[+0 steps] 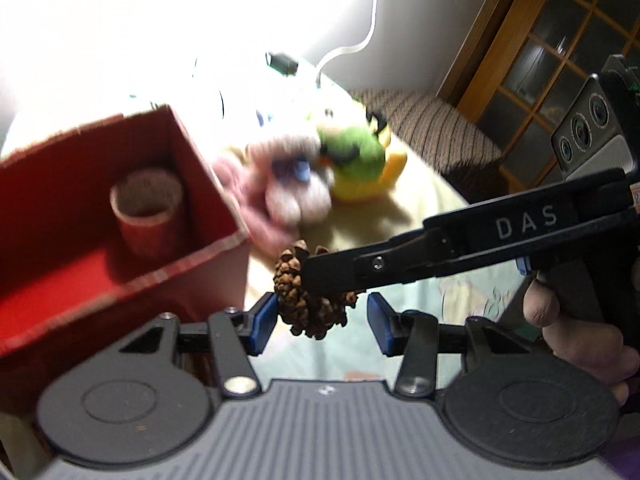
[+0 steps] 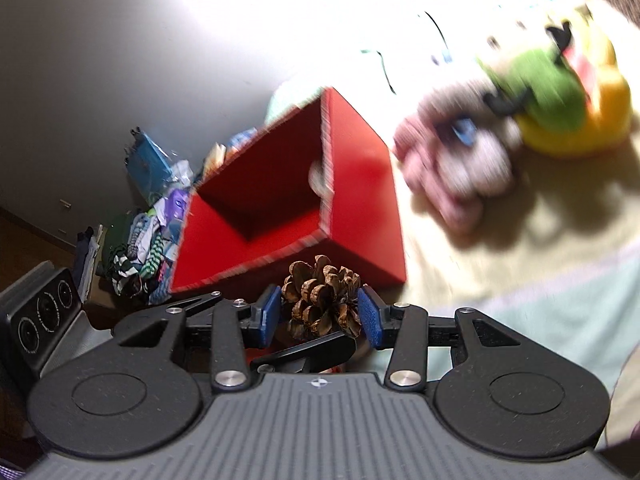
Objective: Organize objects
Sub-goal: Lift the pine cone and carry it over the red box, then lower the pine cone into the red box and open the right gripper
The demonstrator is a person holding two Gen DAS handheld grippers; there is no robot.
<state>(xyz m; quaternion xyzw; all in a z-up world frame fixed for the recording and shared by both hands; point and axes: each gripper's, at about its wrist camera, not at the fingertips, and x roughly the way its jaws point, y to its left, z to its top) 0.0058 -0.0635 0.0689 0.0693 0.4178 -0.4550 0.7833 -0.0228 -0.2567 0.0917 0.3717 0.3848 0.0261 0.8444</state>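
Observation:
A brown pine cone (image 2: 320, 300) sits between the blue pads of my right gripper (image 2: 320, 314), which is shut on it. In the left wrist view the same pine cone (image 1: 304, 300) hangs from the right gripper (image 1: 318, 276), whose black fingers reach in from the right. My left gripper (image 1: 322, 322) is open around the cone, with a gap at its right pad. A red open box (image 1: 180, 268) stands to the left with a cardboard tube (image 1: 146, 208) inside. The red box (image 2: 360, 184) lies just beyond the cone in the right wrist view.
A pink-white plush (image 1: 280, 184) and a green-yellow plush (image 1: 356, 156) lie on the pale cloth behind the box. A striped sofa (image 1: 432, 128) and a wooden glazed door (image 1: 560, 40) stand beyond. A clothes pile (image 2: 140, 232) lies on the floor. A hand (image 1: 560, 320) holds the right gripper.

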